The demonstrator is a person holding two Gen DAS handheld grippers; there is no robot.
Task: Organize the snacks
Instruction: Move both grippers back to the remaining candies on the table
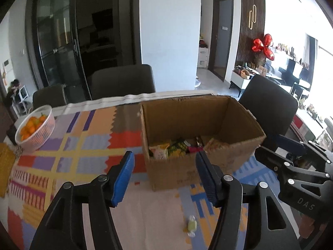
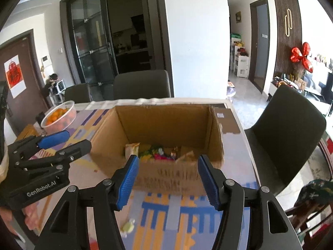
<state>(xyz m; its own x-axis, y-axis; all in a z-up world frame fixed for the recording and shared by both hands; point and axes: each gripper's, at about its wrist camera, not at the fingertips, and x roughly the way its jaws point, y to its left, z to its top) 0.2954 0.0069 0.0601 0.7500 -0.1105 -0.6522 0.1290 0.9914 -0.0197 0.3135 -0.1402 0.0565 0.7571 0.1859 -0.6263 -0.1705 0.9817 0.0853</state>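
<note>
Snacks (image 1: 177, 149) already sit in the cardboard box (image 1: 199, 114) ahead of both your grippers. Left gripper (image 1: 164, 177) and right gripper (image 2: 167, 180) hang half open, empty. One wrapped candy (image 1: 191, 226) waits below them on the tablecloth (image 1: 83, 137).

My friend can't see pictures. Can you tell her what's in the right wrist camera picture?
An open cardboard box with snack packets at the bottom sits on a colourful tablecloth. The right gripper hangs in front of it, jaws open and empty, with the left gripper beside it. A small wrapped candy lies loose on the cloth, and a bowl of oranges stands far left.
</note>
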